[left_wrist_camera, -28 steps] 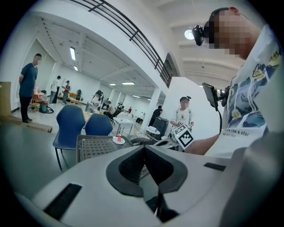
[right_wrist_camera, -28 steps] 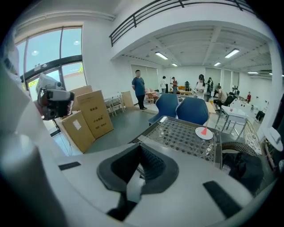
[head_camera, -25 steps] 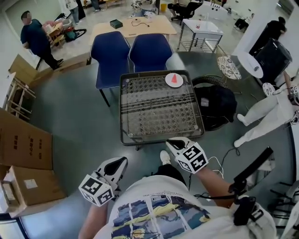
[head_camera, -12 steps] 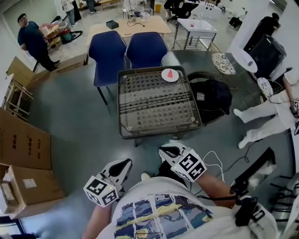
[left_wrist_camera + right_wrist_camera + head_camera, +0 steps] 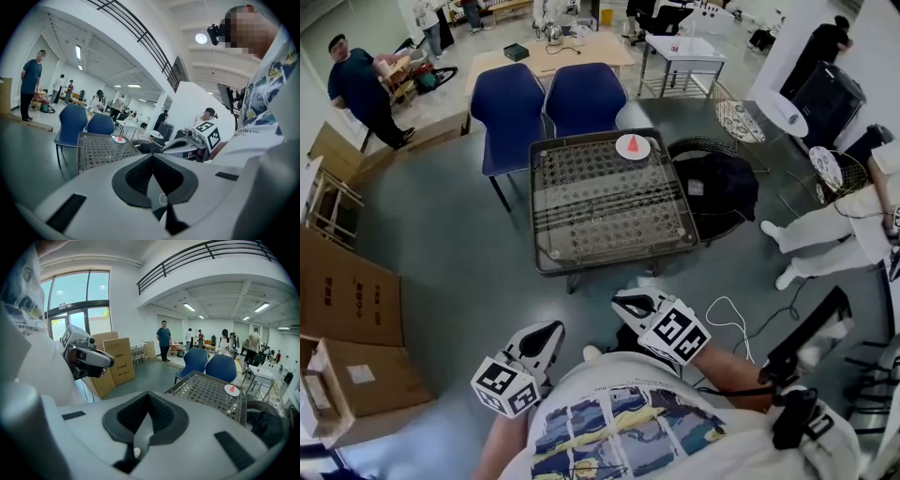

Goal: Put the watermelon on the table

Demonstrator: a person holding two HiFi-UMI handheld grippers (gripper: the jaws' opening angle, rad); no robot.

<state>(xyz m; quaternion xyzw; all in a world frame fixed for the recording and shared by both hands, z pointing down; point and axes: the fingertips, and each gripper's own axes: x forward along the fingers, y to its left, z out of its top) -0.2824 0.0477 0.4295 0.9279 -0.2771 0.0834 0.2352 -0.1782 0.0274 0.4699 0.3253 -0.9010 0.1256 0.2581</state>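
A red watermelon slice [image 5: 633, 142] stands on a small white plate [image 5: 635, 150] at the far right corner of the low mesh-topped table [image 5: 600, 211]. Both grippers are held close to the person's body, short of the table's near edge. My left gripper [image 5: 546, 330] is shut with nothing in it, and my right gripper [image 5: 628, 300] is shut and empty too. The left gripper view shows its jaws [image 5: 152, 157] meeting, with the slice [image 5: 120, 138] far off. The right gripper view shows its jaws [image 5: 148, 397] closed, with the slice [image 5: 231, 388] beyond them on the table [image 5: 206, 390].
Two blue chairs [image 5: 511, 103] [image 5: 586, 94] stand behind the table. A black bag [image 5: 717, 192] lies on a round chair to its right. Cardboard boxes [image 5: 347, 300] are at the left. A person [image 5: 361, 89] stands far left, and another in white [image 5: 825, 230] sits at the right. A cable [image 5: 727, 314] lies on the floor.
The table has slid a little up and left in the head view. Both grippers have shifted slightly near the body and stay shut and empty.
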